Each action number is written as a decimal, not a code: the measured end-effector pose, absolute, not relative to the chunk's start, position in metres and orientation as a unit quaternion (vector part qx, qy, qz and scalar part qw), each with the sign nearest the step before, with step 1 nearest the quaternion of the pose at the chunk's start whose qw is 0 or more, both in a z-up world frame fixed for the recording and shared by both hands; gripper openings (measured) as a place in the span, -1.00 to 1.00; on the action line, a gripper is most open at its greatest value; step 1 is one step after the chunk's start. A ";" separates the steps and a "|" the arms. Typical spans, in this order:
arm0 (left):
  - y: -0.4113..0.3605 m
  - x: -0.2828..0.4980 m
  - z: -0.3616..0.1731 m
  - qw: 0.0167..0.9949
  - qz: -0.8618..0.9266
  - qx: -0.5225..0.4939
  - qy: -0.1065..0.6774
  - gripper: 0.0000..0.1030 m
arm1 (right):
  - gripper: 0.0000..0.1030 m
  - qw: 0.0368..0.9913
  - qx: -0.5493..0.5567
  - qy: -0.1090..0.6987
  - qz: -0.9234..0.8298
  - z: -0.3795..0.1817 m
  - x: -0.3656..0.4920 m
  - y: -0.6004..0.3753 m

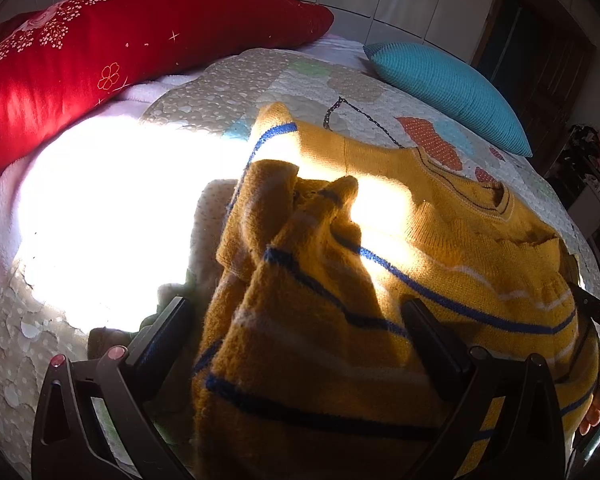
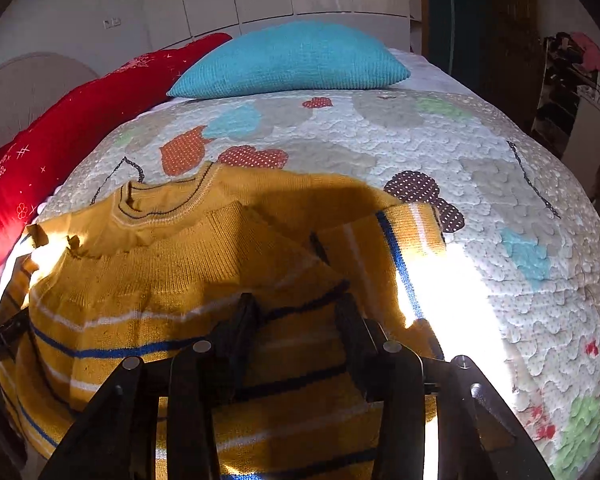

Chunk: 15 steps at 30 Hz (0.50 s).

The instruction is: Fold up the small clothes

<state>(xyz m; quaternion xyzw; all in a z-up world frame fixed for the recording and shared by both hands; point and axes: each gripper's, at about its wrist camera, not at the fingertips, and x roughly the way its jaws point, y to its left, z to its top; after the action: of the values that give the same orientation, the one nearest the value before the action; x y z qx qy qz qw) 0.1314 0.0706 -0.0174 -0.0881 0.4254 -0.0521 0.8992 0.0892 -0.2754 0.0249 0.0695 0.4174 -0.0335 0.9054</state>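
Observation:
A small mustard-yellow knit sweater point(image 1: 460, 248) with blue and white stripes lies on the quilt, its collar point(image 2: 148, 208) toward the pillows. In the left wrist view one sleeve is bunched and folded over the body. My left gripper point(image 1: 296, 312) stands open just above it, fingers wide apart with that bunched knit between them. My right gripper point(image 2: 298, 308) is open over the other side, where a folded sleeve edge crosses under its fingertips point(image 2: 248, 312). I cannot see its pads pressing the cloth. The striped cuff point(image 2: 412, 232) lies flat to the right.
The patchwork quilt point(image 2: 460, 152) covers the bed. A red pillow point(image 1: 120, 48) and a teal pillow point(image 2: 292, 60) lie at the head. A glaring sun patch point(image 1: 120, 220) washes out the quilt to the left. White cupboards stand behind, and a cluttered shelf point(image 2: 572, 88) to the right.

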 end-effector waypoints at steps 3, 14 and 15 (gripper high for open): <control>0.071 0.131 -0.017 0.899 -0.052 -0.088 0.425 1.00 | -0.11 0.911 0.059 0.406 -0.035 0.034 0.070 -0.271; 0.072 0.129 -0.016 0.900 -0.053 -0.091 0.423 1.00 | 0.26 0.928 0.113 0.353 -0.045 0.035 -0.041 -0.304; 0.072 0.129 -0.016 0.900 -0.053 -0.091 0.423 1.00 | 0.26 0.925 0.122 0.356 -0.045 0.030 -0.044 -0.307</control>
<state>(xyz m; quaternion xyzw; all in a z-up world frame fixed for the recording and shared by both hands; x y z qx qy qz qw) 0.1290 0.0722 -0.0162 -0.0911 0.4231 -0.0533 0.8999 -0.0439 -0.3069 0.0304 0.1222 0.3557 -0.0451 0.9255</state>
